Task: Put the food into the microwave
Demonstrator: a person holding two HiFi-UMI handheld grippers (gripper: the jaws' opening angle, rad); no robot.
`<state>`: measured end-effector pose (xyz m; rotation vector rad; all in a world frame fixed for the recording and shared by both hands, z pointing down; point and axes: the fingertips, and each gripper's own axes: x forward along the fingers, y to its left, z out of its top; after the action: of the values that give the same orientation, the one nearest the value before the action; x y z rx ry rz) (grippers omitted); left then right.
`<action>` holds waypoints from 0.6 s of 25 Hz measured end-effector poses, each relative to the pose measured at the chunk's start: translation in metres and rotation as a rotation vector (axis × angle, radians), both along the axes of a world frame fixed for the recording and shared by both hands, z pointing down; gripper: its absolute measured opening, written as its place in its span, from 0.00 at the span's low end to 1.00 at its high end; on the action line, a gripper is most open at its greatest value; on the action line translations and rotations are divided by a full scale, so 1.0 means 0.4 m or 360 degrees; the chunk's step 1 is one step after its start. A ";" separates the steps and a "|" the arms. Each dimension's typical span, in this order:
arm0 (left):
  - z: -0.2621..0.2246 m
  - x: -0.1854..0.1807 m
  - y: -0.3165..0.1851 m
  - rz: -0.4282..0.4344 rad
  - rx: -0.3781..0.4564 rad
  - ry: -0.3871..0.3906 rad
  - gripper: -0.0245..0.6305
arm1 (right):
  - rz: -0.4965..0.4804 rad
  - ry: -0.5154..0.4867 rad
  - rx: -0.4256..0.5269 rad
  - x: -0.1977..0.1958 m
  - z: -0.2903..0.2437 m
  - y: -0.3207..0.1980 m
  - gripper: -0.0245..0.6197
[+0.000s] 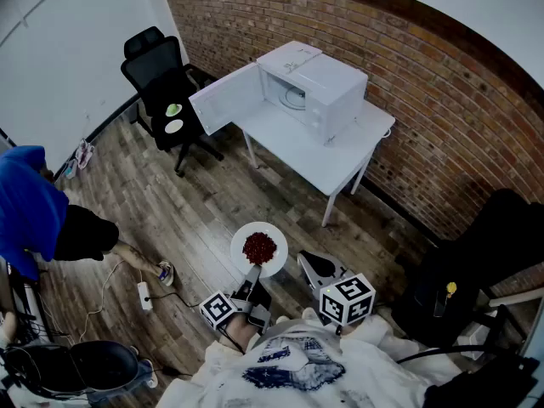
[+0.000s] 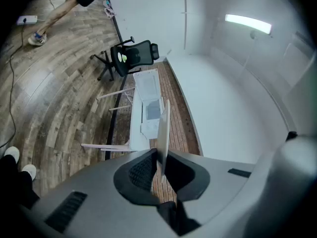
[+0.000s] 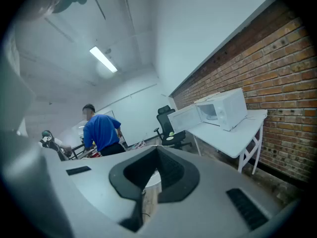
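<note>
— What do we hold on the left?
— Our left tool (image 1: 252,274) is clamped on the near rim of the plate (image 1: 240,254) of red food (image 1: 260,246), above the floor (image 1: 195,219).
— And on the right?
— Our right tool (image 1: 308,262) is just beside the plate, its jaws a slit apart and gripping nothing. The microwave (image 1: 314,83) stands open on the worktop (image 1: 340,160), well apart from the food.

Office-like room: brick wall (image 1: 442,100), swivel chair (image 1: 157,75), white table (image 1: 340,158) with microwave (image 1: 319,83).
</note>
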<state>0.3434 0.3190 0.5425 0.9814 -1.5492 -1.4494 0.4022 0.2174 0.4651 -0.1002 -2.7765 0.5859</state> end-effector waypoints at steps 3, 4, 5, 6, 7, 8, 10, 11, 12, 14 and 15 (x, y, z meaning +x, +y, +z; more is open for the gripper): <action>0.005 0.000 0.004 -0.0006 -0.0011 -0.0004 0.09 | -0.0007 0.0005 -0.0005 -0.002 0.001 0.000 0.06; 0.004 0.000 0.003 -0.0013 -0.0008 0.0003 0.10 | -0.0013 0.0005 -0.0007 -0.003 0.001 0.000 0.06; 0.004 0.002 0.001 -0.0021 -0.0005 0.0011 0.09 | -0.0020 0.0003 -0.0012 -0.002 0.001 -0.001 0.06; 0.005 0.003 0.000 -0.0029 -0.0005 0.0016 0.10 | -0.0028 0.0000 -0.0021 -0.001 0.001 -0.002 0.06; 0.007 0.005 -0.002 -0.0037 -0.0010 0.0016 0.10 | -0.0037 -0.0006 -0.0034 0.001 0.002 -0.004 0.06; 0.009 0.006 -0.004 -0.0045 -0.0016 0.0016 0.10 | -0.0045 -0.0011 -0.0048 0.003 0.003 -0.007 0.06; 0.011 0.012 -0.011 -0.0061 -0.0021 0.0013 0.10 | -0.0056 -0.0013 -0.0064 0.008 0.007 -0.019 0.06; 0.012 0.016 -0.015 -0.0067 -0.0022 0.0008 0.10 | -0.0059 -0.0012 -0.0069 0.013 0.009 -0.025 0.06; 0.012 0.021 -0.019 -0.0071 -0.0025 0.0001 0.09 | -0.0062 -0.0011 -0.0074 0.019 0.012 -0.031 0.06; 0.020 0.031 -0.026 -0.0082 -0.0044 -0.0011 0.09 | -0.0066 -0.0005 -0.0084 0.033 0.020 -0.042 0.06; 0.028 0.036 -0.027 -0.0089 -0.0062 -0.0013 0.09 | -0.0069 0.0001 -0.0090 0.041 0.026 -0.048 0.06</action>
<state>0.3580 0.3081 0.5537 0.9289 -1.6164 -1.4498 0.4187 0.1983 0.4756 -0.1717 -2.7505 0.6536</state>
